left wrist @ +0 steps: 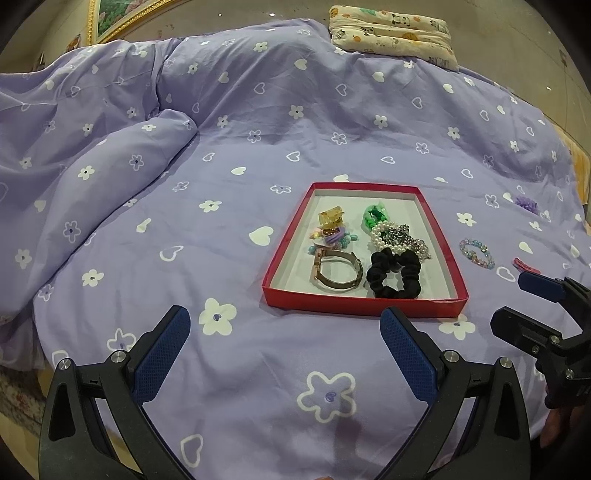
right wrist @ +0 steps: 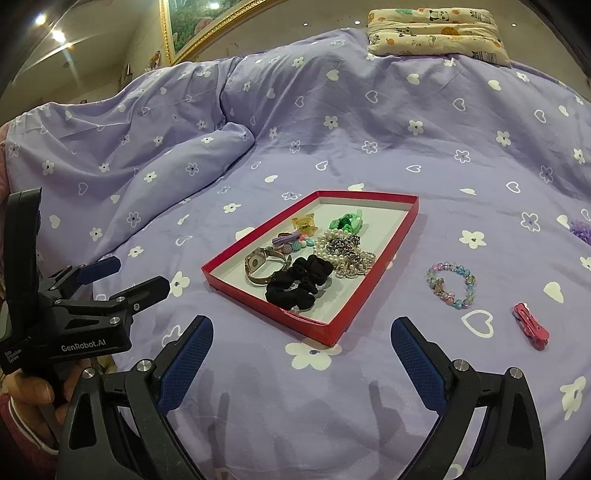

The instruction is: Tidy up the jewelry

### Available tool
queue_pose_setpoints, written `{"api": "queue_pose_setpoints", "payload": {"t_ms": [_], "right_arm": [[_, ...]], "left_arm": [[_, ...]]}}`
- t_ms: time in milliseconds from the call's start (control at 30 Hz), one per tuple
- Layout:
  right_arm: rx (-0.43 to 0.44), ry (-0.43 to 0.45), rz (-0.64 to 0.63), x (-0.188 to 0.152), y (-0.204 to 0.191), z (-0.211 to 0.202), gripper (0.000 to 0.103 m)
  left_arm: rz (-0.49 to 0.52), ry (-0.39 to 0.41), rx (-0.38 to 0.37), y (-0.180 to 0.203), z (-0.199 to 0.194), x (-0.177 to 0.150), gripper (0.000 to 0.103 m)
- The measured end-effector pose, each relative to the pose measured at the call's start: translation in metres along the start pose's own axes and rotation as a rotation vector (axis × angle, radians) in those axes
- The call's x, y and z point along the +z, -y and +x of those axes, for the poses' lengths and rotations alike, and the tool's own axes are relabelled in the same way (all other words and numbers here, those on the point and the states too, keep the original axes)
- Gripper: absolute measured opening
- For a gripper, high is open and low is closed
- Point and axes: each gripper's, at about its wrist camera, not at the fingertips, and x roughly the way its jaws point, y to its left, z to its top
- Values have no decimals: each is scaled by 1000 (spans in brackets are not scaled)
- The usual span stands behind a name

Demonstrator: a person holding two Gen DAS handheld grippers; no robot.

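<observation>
A red tray [left wrist: 360, 305] [right wrist: 266, 318] lies on the purple bedspread and holds a black scrunchie [left wrist: 394, 273] [right wrist: 298, 282], a watch [left wrist: 337, 271] [right wrist: 263, 266], pearl and metal chains [left wrist: 400, 238] [right wrist: 343, 251], a green hair tie [left wrist: 375, 216] [right wrist: 347, 220], a yellow clip [left wrist: 331, 218] and small hair ties. A beaded bracelet [left wrist: 476, 253] [right wrist: 451, 285], a pink clip [left wrist: 524, 265] [right wrist: 530, 325] and a purple hair piece [left wrist: 526, 203] [right wrist: 580, 229] lie right of the tray. My left gripper [left wrist: 284, 332] [right wrist: 125, 275] is open and empty before the tray. My right gripper [right wrist: 301, 341] [left wrist: 524, 302] is open and empty.
A rumpled fold of the duvet [left wrist: 92, 147] rises at the left. A patterned pillow [left wrist: 391, 31] [right wrist: 436, 31] lies at the far end of the bed. A gold picture frame [right wrist: 199, 29] hangs on the wall behind.
</observation>
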Motion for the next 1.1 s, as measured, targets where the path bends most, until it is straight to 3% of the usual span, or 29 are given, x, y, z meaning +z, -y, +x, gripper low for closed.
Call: {"api": "queue_pose_setpoints", "payload": {"t_ms": [1100], "right_arm": [[8, 2, -8, 3, -6, -2, 98]], "left_arm": [[-19, -14, -2, -3, 2, -1, 103]]}}
